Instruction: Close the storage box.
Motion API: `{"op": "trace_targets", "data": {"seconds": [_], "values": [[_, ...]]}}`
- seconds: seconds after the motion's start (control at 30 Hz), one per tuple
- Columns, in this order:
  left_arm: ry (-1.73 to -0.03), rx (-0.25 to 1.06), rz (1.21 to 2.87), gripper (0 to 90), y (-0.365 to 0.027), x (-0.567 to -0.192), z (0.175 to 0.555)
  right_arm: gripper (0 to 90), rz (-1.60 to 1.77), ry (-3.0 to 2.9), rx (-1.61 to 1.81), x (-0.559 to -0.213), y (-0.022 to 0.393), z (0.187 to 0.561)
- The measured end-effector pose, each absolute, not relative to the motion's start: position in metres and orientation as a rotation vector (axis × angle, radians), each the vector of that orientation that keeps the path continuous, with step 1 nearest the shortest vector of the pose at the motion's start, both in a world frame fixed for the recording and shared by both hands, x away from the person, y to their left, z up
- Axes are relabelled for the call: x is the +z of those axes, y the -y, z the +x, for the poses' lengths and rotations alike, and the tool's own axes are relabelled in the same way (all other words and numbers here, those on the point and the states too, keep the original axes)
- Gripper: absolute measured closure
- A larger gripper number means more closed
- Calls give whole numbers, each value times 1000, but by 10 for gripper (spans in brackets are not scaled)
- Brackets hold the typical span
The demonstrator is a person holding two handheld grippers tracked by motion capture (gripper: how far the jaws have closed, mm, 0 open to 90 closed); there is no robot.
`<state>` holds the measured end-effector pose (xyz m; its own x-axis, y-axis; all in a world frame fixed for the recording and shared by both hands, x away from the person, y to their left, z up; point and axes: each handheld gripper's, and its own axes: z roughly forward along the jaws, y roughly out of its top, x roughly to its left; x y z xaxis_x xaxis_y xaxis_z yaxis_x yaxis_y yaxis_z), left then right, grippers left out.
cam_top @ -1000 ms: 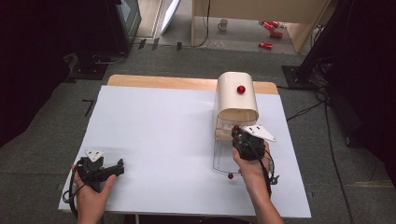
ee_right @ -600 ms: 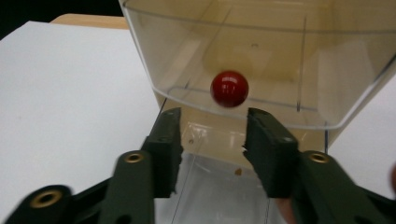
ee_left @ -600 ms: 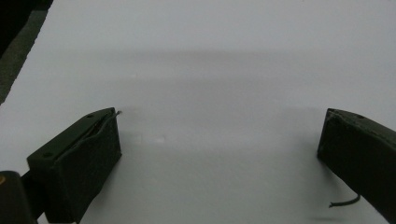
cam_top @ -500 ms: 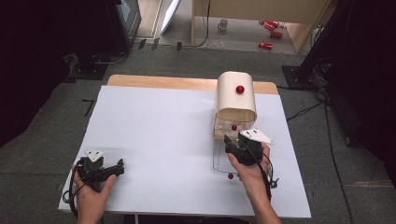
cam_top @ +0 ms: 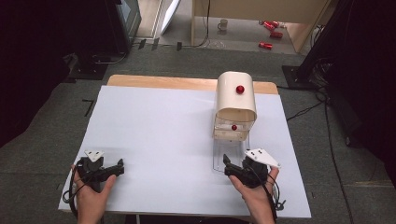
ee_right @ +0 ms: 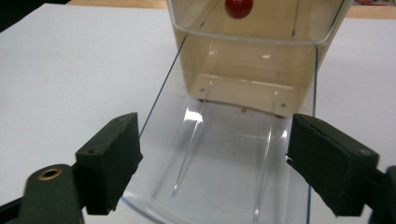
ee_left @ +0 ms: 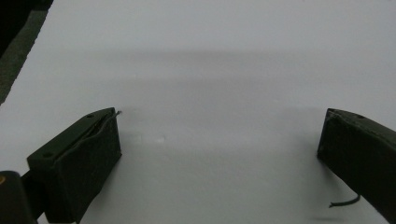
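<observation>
A cream box with a rounded top (cam_top: 236,105) stands at the table's far right, a red knob (cam_top: 240,89) on its top. A second red knob (cam_top: 234,127) sits on its clear front (ee_right: 239,7). A clear plastic flap (cam_top: 231,151) lies flat on the table in front of the box (ee_right: 243,60). My right gripper (cam_top: 225,165) hovers at the flap's near end. Its jaws have just been opening and stand wide (ee_right: 215,140) on either side of the flap (ee_right: 224,177) without pressing on it. My left gripper (cam_top: 120,167) rests open at the near left, with bare tabletop between its jaws (ee_left: 219,144).
The white tabletop (cam_top: 163,130) stretches between the two hands, with a wooden strip (cam_top: 159,81) along its far edge. Cables (cam_top: 308,109) trail on the floor at the right. Red cans (cam_top: 268,44) and a mug (cam_top: 223,24) lie on the floor beyond the table.
My right gripper has drawn back from the box front toward the person, and its jaws have gone from shut to wide. The left hand has kept still.
</observation>
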<state>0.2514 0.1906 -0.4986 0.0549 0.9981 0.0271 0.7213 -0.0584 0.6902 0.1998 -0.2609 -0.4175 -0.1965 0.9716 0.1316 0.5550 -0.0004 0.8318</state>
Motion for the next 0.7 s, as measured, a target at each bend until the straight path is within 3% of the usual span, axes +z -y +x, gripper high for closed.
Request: {"op": "trace_targets", "data": {"seconds": [0.4, 0.7], "values": [[-1718, 716, 1834, 0, -191, -499, 251, 159, 1580, -1822, 1073, -433, 252, 169], [-1717, 716, 1834, 0, -191, -499, 251, 205, 1623, -1841, 1039, -445, 249, 150]]}}
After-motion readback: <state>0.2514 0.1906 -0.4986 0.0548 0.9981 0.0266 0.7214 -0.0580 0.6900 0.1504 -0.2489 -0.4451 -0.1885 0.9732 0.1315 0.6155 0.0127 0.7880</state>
